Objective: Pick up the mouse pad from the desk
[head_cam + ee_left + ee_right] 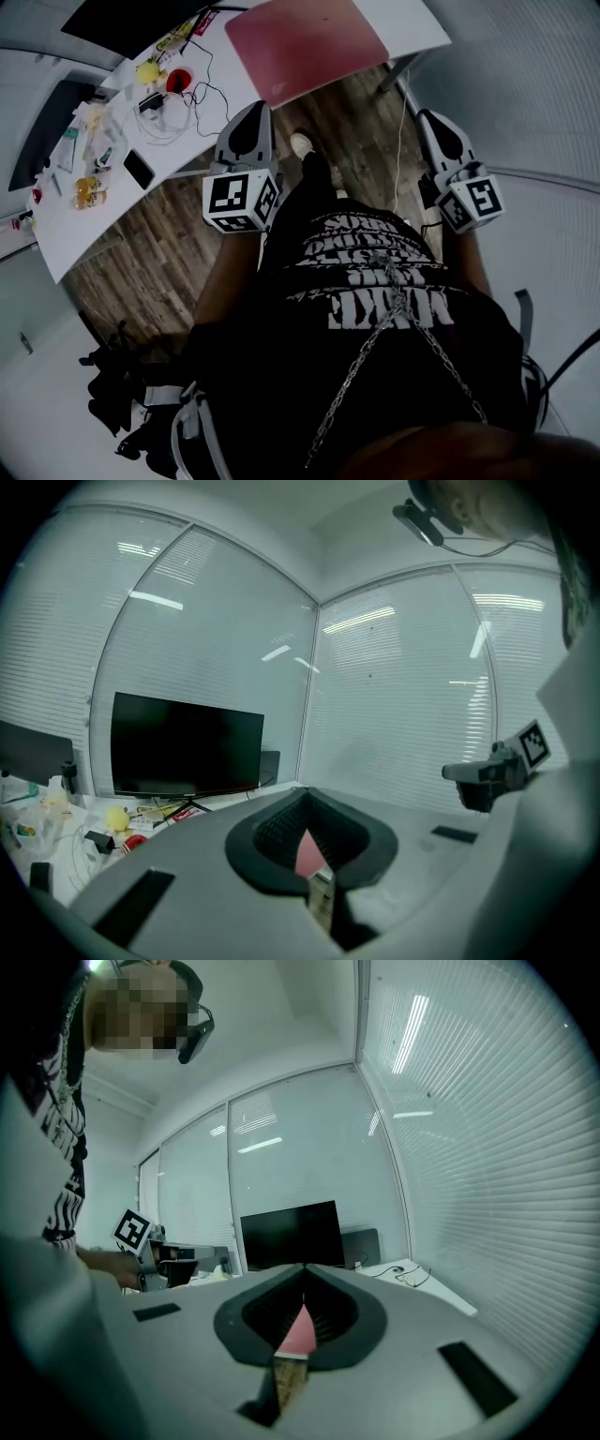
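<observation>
Item: mouse pad [305, 42], pink, flat on the near corner of the worktop [103, 225]; it lies ahead of both tongs, roughly between their lines, untouched.
Left tongs [253, 111]: closed, nothing in them; tips near the worktop's front edge.
Right tongs [427, 116]: closed, empty; short of the pad's right corner.
Sundries: phone [139, 169] and cables, well off to the left tongs' left.
Step, as I judge it: approach; pick not begun.
Next move: I'd open one pair, meet the pad's near edge, work a jaw under its thin lip; it may slide rather than lift.
</observation>
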Available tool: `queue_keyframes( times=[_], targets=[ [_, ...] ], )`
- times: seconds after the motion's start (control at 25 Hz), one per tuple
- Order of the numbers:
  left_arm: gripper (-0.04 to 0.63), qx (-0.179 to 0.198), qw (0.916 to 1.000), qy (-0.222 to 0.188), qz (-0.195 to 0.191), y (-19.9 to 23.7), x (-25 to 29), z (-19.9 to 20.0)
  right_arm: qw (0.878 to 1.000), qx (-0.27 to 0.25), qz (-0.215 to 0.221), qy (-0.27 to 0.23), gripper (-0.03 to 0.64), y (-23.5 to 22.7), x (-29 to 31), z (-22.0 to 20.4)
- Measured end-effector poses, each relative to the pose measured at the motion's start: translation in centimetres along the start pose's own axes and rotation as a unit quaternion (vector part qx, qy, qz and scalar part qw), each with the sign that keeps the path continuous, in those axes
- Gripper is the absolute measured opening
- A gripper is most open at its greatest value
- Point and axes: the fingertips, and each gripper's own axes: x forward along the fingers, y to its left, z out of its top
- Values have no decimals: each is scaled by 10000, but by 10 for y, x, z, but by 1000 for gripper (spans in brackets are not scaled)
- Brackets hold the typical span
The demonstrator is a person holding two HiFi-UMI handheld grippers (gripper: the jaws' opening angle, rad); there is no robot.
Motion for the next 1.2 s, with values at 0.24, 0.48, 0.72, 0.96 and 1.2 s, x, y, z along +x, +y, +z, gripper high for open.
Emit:
queue_keyframes(
  times=[0.24,0.48,0.72,0.96,1.2],
  targets=[
    [8,-32,10000,81,25,24,48,-2,9996,-62,39,272,0,-22,48,-1],
    [8,-149,9996,159,165,71,100,-8,9973,-389,217,588,0,-40,123,-1],
    [8,-397,9986,307,176,122,153,-4,9940,-606,477,771,0,-50,207,10],
    [8,-360,9988,323,99,164,202,8,9929,-741,365,855,0,-63,269,18],
    [8,-533,9973,421,272,197,229,11,9906,-927,318,956,2,-81,312,29]
  ],
)
